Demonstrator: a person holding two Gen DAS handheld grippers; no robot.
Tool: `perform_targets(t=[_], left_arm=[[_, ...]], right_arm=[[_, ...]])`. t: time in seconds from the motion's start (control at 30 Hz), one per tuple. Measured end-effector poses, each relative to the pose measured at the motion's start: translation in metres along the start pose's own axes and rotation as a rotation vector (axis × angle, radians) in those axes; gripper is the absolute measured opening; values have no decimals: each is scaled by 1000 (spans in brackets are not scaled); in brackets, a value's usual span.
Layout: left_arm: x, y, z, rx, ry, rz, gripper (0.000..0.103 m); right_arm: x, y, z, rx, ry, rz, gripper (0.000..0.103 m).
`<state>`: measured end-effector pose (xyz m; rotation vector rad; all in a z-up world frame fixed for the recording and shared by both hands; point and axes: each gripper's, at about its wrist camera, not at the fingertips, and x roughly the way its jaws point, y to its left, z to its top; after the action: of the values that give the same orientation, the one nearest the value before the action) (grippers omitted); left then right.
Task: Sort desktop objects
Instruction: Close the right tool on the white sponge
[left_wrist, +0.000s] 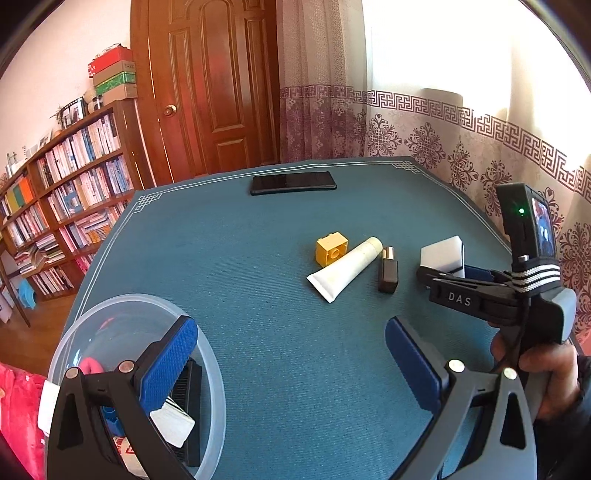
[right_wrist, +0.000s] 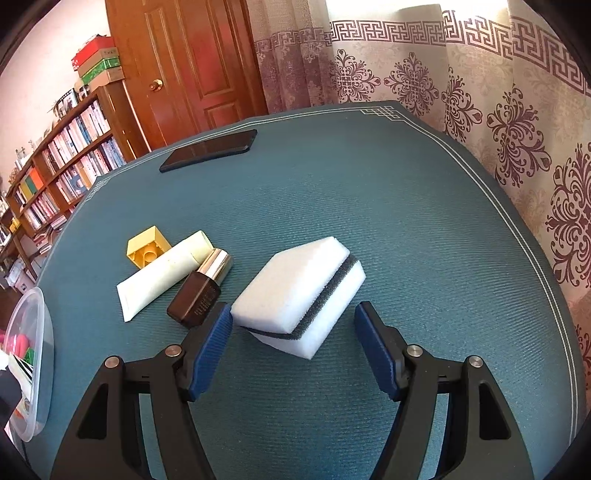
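**While both tools gape above the teal desk**

Leftmost, a clear plastic bowl (left_wrist: 92, 332) at the desk's (left_wrist: 258, 332) near corner, holding a few already sorted bits. Just over its rim, left tool (left_wrist: 291, 354) spread wide, gripping nothing. Mid-desk, huddled close together: yellow block (right_wrist: 147, 247), white tube (right_wrist: 162, 275), brown bottle (right_wrist: 199, 293) with a gold cap. Farther back, lying flat and well apart, a dark phone (right_wrist: 208, 149). Rightmost, white sponge (right_wrist: 299, 295) with a dark middle layer, resting on the desk, partly between the parted blue pads of the right tool (right_wrist: 293, 321), not pinched.
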<state>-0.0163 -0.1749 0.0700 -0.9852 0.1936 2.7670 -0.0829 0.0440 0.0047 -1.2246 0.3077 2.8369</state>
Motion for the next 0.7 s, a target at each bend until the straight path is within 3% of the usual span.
perform_targets(t=[0.37, 0.43, 0.7], left_arm=[[45, -22, 10, 26, 53, 7, 102], [56, -24, 11, 22, 68, 12, 102], [100, -24, 18, -9, 110, 32, 102]], right_arm=[[2, -6, 1, 10, -24, 49, 71], [2, -7, 1, 14, -24, 61, 66], [0, -12, 0, 41, -27, 89, 66]])
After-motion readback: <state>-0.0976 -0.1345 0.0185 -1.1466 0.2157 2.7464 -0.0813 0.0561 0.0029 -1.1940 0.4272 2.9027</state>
